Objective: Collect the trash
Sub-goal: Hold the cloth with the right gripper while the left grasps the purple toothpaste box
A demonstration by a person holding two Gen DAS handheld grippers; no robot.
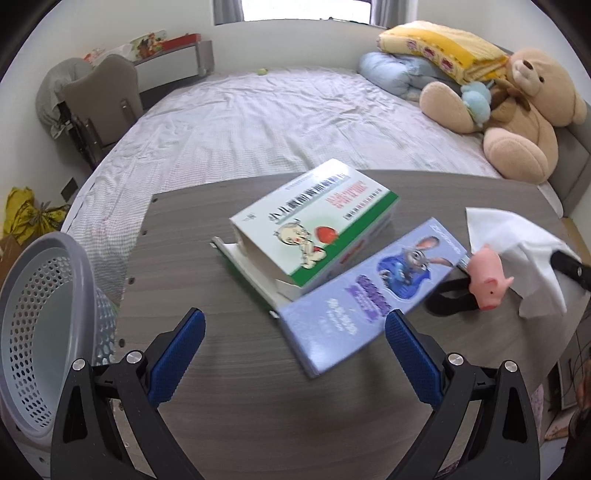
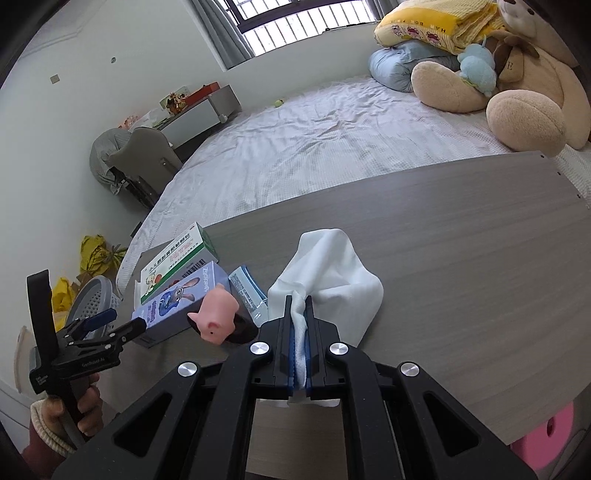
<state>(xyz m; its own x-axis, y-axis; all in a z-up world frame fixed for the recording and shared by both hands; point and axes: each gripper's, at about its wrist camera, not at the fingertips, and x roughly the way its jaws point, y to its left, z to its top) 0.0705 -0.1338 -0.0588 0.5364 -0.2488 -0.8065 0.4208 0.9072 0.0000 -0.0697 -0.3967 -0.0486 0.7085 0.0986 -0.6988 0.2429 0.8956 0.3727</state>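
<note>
Tissue (image 2: 328, 284) clamped tight in the right gripper (image 2: 300, 299); left gripper (image 1: 295, 321) gapes wide, purple box (image 1: 365, 291) just ahead.

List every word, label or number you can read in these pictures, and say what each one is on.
"GenRobot AI": on the body of the left gripper, small and only roughly legible.
"E": on the teddy bear.
Chinese print on the green-and-white box: too blurred to read.
Title on the purple rabbit box: too blurred.
Barcode and print on that box's end: too small.
Red letters on the yellow pillow: upside down, unreadable.
</note>
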